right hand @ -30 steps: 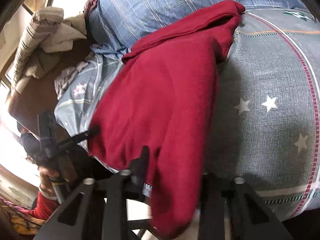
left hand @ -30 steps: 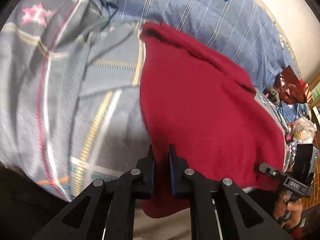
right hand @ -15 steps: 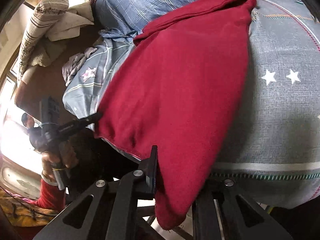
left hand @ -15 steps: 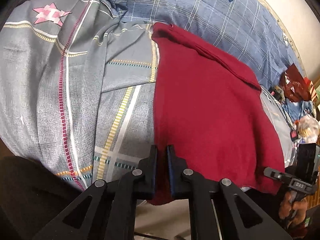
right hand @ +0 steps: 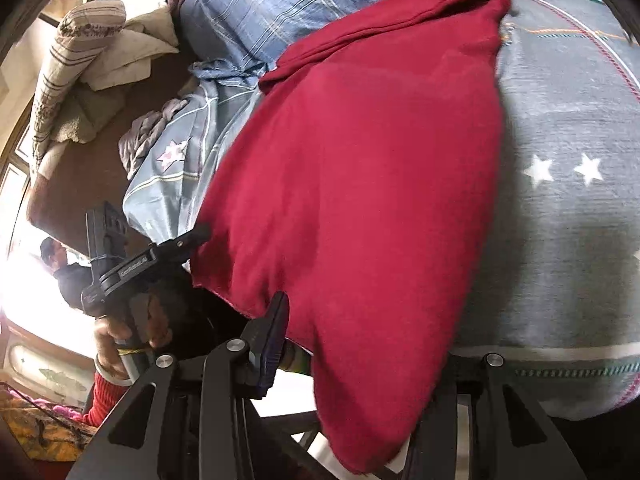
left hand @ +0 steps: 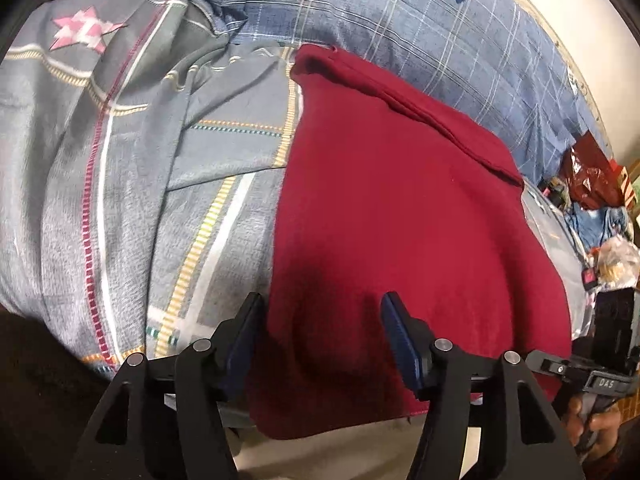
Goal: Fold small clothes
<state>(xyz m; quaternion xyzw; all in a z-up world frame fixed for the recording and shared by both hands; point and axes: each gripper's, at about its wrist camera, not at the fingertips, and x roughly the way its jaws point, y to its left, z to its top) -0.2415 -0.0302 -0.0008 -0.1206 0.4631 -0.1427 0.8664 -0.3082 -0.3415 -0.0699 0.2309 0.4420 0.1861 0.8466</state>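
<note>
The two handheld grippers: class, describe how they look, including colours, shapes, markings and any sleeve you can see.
Both are black. The left gripper has angular linkage arms with silver pivot pins and dark blue ribbed pads; white lettering marks its side. The right gripper looks the same. A red knitted sleeve shows.

Soft bed [left hand: 132, 184] with a gray star blanket, a blue checked pillow [left hand: 404, 36] and a red cloth [left hand: 400, 216] spread on top.

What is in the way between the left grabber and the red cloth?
Nothing visible. The left gripper has just been opening, and the red cloth lies right between its spread jaws on the grey bedsheet, pads not pressing it.
</note>
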